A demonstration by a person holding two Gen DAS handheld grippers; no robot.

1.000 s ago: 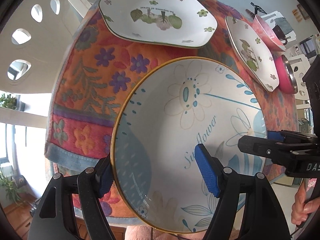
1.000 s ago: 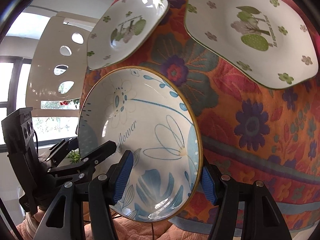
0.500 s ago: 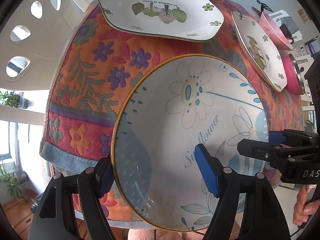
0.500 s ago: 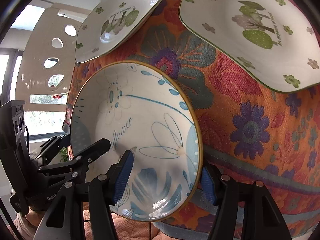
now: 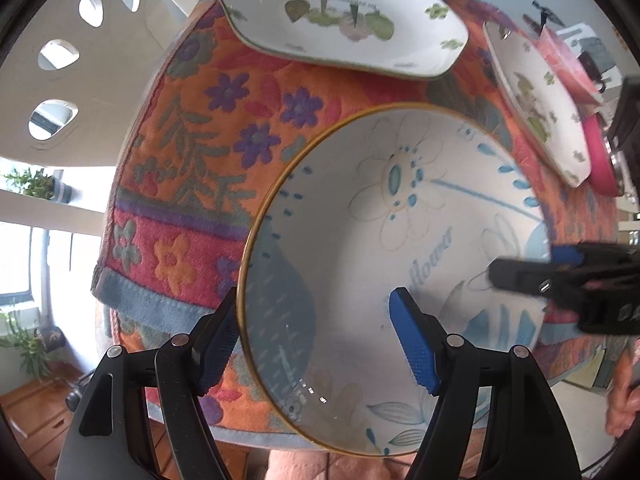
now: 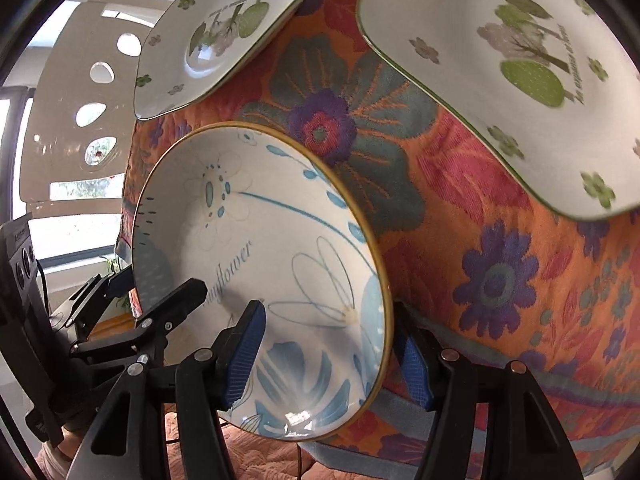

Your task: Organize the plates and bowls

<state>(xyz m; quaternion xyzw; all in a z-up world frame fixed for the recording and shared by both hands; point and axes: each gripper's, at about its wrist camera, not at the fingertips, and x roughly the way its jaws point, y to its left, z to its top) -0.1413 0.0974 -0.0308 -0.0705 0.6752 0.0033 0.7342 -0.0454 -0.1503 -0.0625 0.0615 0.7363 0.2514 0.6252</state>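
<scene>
— Since the bowl (image 5: 392, 248) is to be moved next, how is it held?

— It is clamped at two opposite sides of its rim. The left side is straddled by the left gripper (image 5: 316, 320), with one of its fingers (image 5: 412, 344) set against the inner wall and the other against the outside. The right side is straddled the same way by the right gripper (image 6: 326, 320). Neither gripper is fully shut. Both are judged to be closed on the bowl's wall.

— And where is the bowl placed?

— It is held at the near edge of the cloth (image 5: 208, 152), partly past it and tipped, with its mouth turned towards both cameras. Whether its base touches the cloth cannot be told.

— Which hand is nearer, then?

— Neither, as the bowl is spanned by both. Being round, it has no long axis, so the line that matters is the one drawn between the two grips, straight across the rim.

— What lies ahead of the fingers?

— Two plates (image 5: 344, 20) (image 5: 536, 96) are seen farther in on the cloth, well apart from the bowl. If the bowl is to be carried inwards, both grips would have to be moved together so that the rim is not twisted out.
</scene>
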